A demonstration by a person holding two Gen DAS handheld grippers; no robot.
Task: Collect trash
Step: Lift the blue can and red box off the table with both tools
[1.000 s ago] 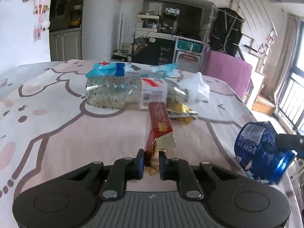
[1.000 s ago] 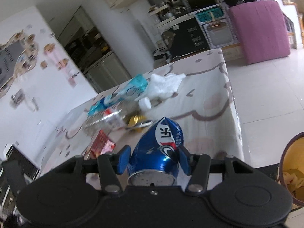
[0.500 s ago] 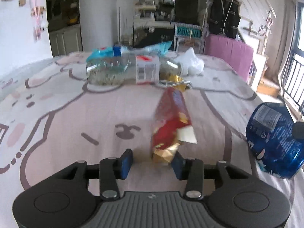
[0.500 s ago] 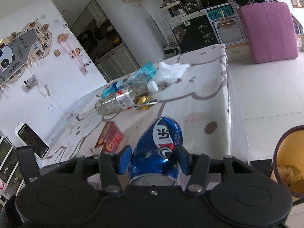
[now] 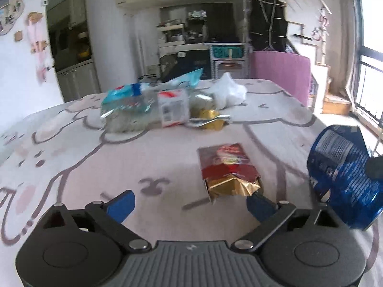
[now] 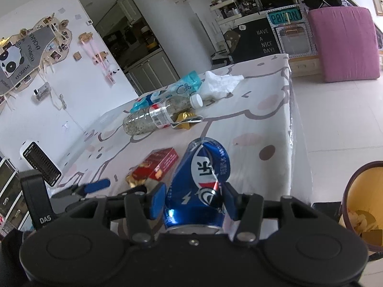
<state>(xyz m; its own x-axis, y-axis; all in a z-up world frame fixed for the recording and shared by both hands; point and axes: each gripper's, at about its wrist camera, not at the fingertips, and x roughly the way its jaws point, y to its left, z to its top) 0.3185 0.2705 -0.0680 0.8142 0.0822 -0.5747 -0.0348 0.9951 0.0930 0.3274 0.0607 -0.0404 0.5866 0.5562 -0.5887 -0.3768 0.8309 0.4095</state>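
A red snack box with torn gold foil lies flat on the cartoon-print tablecloth. My left gripper stands wide, its jaws still opening. The box's foil end rests just ahead of the right finger, and neither pad presses on it. My right gripper is shut on a crushed blue can, held off the table's right side. That can also shows at the right of the left wrist view. The right wrist view shows the red box and a blue left finger beside the can.
Farther back lie a clear plastic bottle, a gold wrapper, a white tissue and a light-blue packet. A yellow-lined bin stands on the floor past the table's right edge. A pink cushion leans behind.
My left gripper went from shut on the red box to wide open. The box, held on edge before, dropped and now lies flat. The right gripper kept its hold on the can.
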